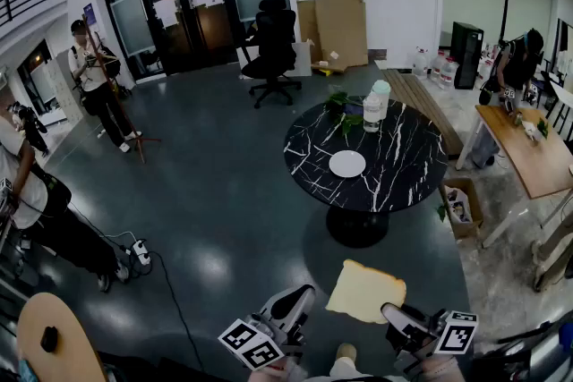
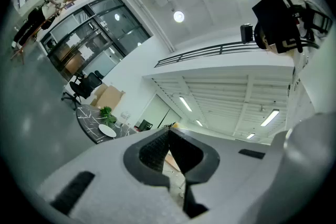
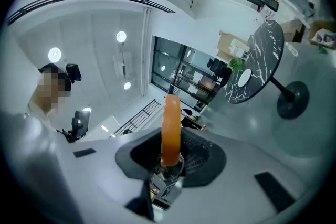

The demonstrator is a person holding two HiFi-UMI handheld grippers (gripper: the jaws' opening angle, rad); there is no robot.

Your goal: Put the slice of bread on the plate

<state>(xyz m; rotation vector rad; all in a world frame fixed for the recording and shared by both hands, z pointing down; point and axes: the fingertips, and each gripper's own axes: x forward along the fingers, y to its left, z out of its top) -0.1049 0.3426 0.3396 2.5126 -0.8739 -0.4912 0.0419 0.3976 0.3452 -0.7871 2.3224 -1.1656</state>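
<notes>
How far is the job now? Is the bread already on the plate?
Done: the slice of bread is picked up, clamped in the right gripper. In hand: it hangs in the air, well short of the round black table. Left: reach the white plate, which is bare, and lay the slice on it.

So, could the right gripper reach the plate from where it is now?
Probably not: the plate sits on the table across open floor from the right gripper holding the bread; nothing blocks the path.
</notes>
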